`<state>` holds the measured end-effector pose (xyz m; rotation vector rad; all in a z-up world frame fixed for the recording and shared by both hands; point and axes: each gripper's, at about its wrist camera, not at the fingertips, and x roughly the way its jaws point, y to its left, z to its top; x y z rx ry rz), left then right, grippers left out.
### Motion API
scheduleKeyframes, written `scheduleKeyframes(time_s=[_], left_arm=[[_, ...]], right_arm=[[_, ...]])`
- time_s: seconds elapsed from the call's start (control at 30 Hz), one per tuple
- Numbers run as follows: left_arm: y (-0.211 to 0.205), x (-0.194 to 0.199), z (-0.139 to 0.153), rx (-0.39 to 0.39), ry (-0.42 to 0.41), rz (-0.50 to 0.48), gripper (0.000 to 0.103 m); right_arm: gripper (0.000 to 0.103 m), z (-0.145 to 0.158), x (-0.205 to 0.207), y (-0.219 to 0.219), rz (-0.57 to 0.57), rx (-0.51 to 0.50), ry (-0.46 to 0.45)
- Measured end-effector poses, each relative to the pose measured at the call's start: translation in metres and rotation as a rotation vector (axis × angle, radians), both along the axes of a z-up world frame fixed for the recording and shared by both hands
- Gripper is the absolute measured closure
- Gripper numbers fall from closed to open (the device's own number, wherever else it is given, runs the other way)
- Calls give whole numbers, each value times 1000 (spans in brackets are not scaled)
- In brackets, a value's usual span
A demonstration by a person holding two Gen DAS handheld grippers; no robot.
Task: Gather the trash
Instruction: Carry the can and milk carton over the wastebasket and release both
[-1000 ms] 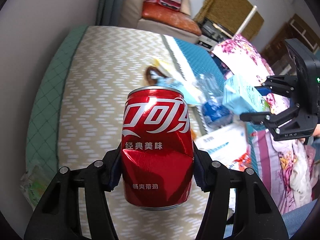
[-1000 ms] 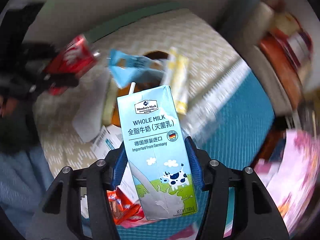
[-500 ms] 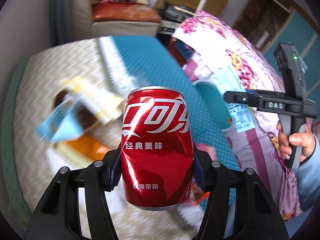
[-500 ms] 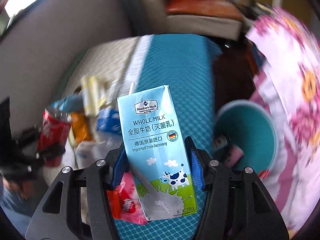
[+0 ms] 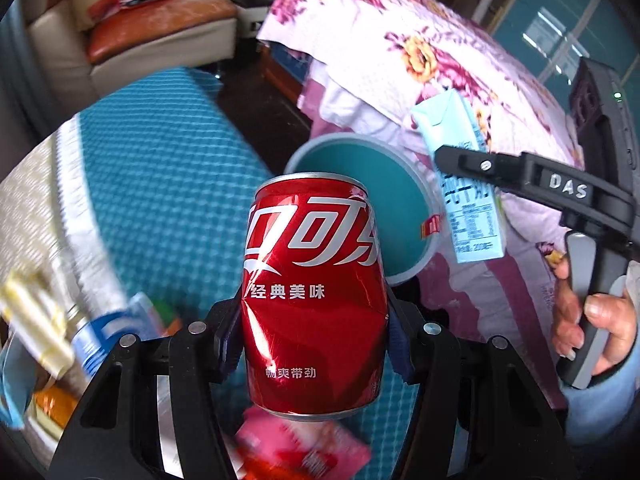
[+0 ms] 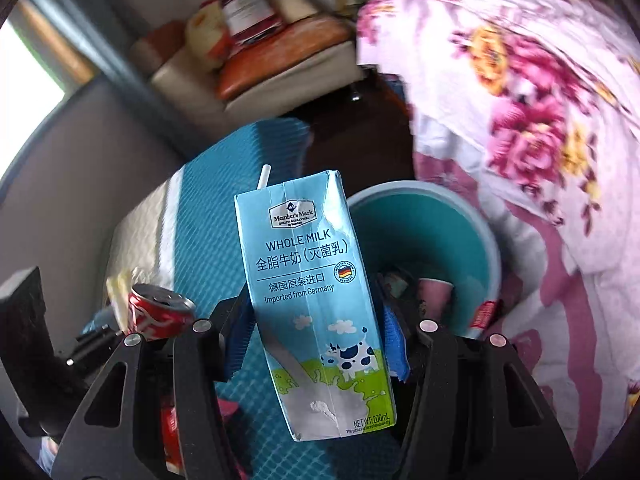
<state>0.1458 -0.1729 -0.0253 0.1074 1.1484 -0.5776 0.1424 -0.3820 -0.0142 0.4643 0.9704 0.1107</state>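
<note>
We hold the left tongs (image 5: 314, 332) pinching a dented red cola can (image 5: 314, 292) upright between their blue pads, above the teal mat (image 5: 160, 184) near its edge toward the teal bin (image 5: 400, 200). Our right tongs (image 6: 316, 332) are pinching a light blue whole milk carton (image 6: 316, 304), its white straw (image 6: 263, 176) sticking up at the top, raised just beside the bin's rim, with the bin behind it. Some discarded items lie at the bottom of the bin. A pink wrapper (image 5: 308, 446) lies on the mat below the can, and blurred packets (image 5: 36, 332) sit toward the mat's left edge. A floral bedspread (image 6: 540, 120) lies to the right of the bin.
</note>
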Motion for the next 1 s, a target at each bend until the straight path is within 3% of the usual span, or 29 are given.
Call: scheduleKeyframes(time_s=[0.3,0.5,0.63,0.77,1.0], left_arm=[[-72,30,-25,61,32,-75,44],[-105,44,-46,95,56,-100,44],[-112,50,-55,112,67,-93,42],[-112,50,-58,116,57,-81,26],[-96,44,-47,81,51,-57,24]], right_arm=[[50,-28,-3,-62,-115,51,29],[50,-43,0,-78,-133,68,56],[50,-49,0,-79,-137,76,65],[50,-56,0,-78,-134,79,79],[50,-61,0,-75,-133,78,93]])
